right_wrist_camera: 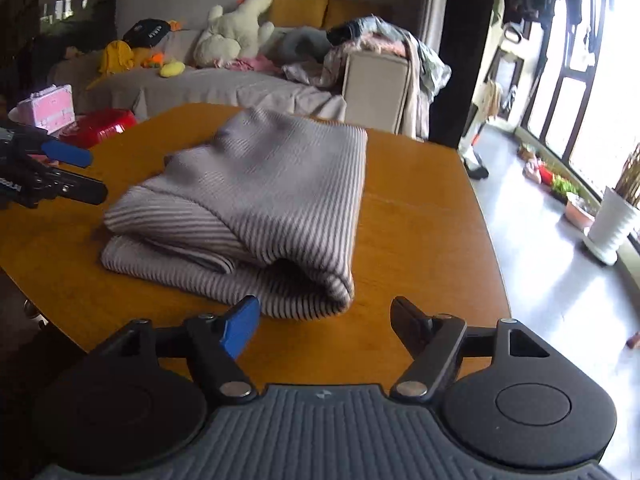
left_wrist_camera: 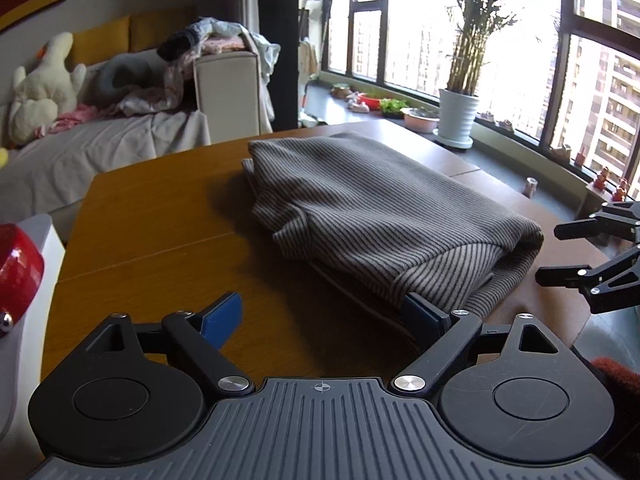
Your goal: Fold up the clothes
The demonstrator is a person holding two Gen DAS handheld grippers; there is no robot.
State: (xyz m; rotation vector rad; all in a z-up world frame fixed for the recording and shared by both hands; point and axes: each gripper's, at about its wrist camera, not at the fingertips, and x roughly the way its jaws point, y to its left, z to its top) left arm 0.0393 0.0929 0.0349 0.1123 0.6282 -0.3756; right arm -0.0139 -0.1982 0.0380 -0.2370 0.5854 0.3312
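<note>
A grey striped knit garment (left_wrist_camera: pixel 372 216) lies folded in layers on the wooden table (left_wrist_camera: pixel 160 216). My left gripper (left_wrist_camera: pixel 324 316) is open at its near edge. The left blue pad (left_wrist_camera: pixel 224 316) hovers over bare wood, and the right finger (left_wrist_camera: pixel 424 316) touches the garment's lower fold. In the right wrist view the garment (right_wrist_camera: pixel 260 200) lies just ahead of my right gripper (right_wrist_camera: pixel 324 326), which is open with nothing between its fingers. Each view shows the other gripper beside the garment and open: the right gripper (left_wrist_camera: pixel 592 256) and the left gripper (right_wrist_camera: pixel 68 172).
A sofa (right_wrist_camera: pixel 224 84) with a plush toy (right_wrist_camera: pixel 236 32) and a heap of clothes (right_wrist_camera: pixel 372 36) stands behind the table. A red object (right_wrist_camera: pixel 100 126) and a pink case (right_wrist_camera: pixel 48 106) sit past the table's left side. A white potted plant (left_wrist_camera: pixel 458 116) stands by the windows.
</note>
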